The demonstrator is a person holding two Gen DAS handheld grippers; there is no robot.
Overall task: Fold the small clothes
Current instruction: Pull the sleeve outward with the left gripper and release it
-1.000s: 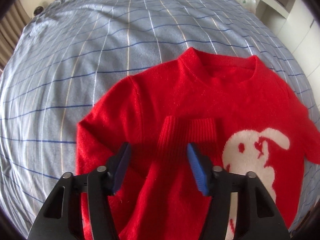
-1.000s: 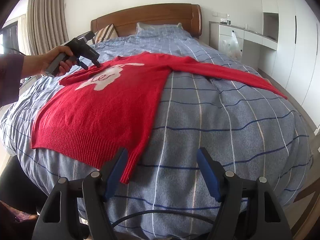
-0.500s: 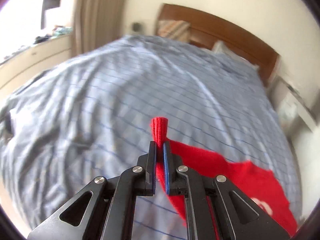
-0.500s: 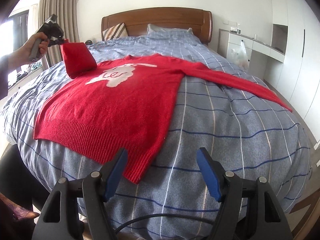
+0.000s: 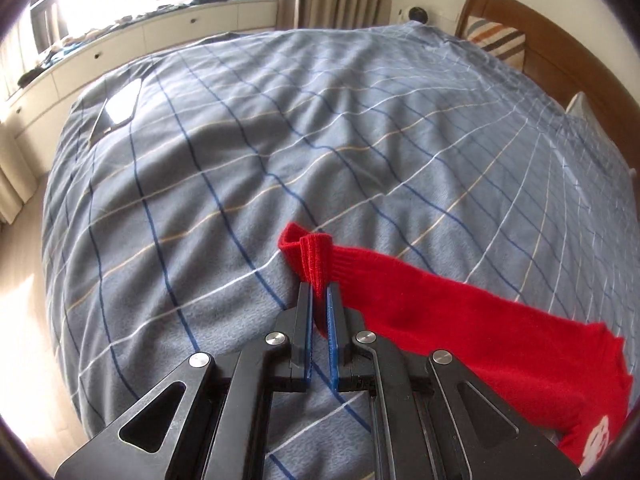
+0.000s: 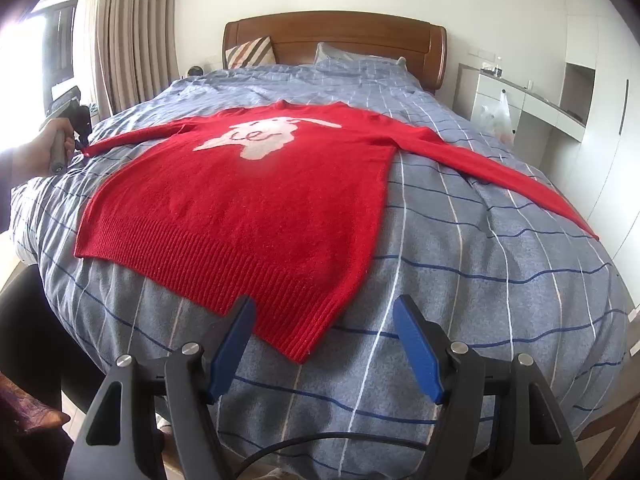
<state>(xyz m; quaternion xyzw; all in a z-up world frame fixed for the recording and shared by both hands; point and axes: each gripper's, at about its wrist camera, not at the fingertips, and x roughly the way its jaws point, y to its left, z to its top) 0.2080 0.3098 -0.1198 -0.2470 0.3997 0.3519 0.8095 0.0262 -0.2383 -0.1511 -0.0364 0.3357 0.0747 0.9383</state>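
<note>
A red sweater (image 6: 256,200) with a white rabbit motif lies flat, front up, on the blue checked bed. My left gripper (image 5: 319,292) is shut on the ribbed cuff (image 5: 316,256) of its left sleeve (image 5: 460,320), held out to the side low over the bedcover; that gripper also shows in the right wrist view (image 6: 80,136) at the far left. The other sleeve (image 6: 500,168) lies stretched out to the right. My right gripper (image 6: 324,320) is open and empty just in front of the sweater's hem (image 6: 224,272).
The bedcover (image 5: 240,160) fills most of the left wrist view, with a dark flat device (image 5: 120,108) on its far left part. A wooden headboard (image 6: 336,40) and pillows stand at the back. White cabinets (image 6: 520,108) line the right side.
My left gripper closed on the folded-in sleeve cuff, lifted it, and pulled the sleeve out straight to the left. My right gripper moved in closer to the hem.
</note>
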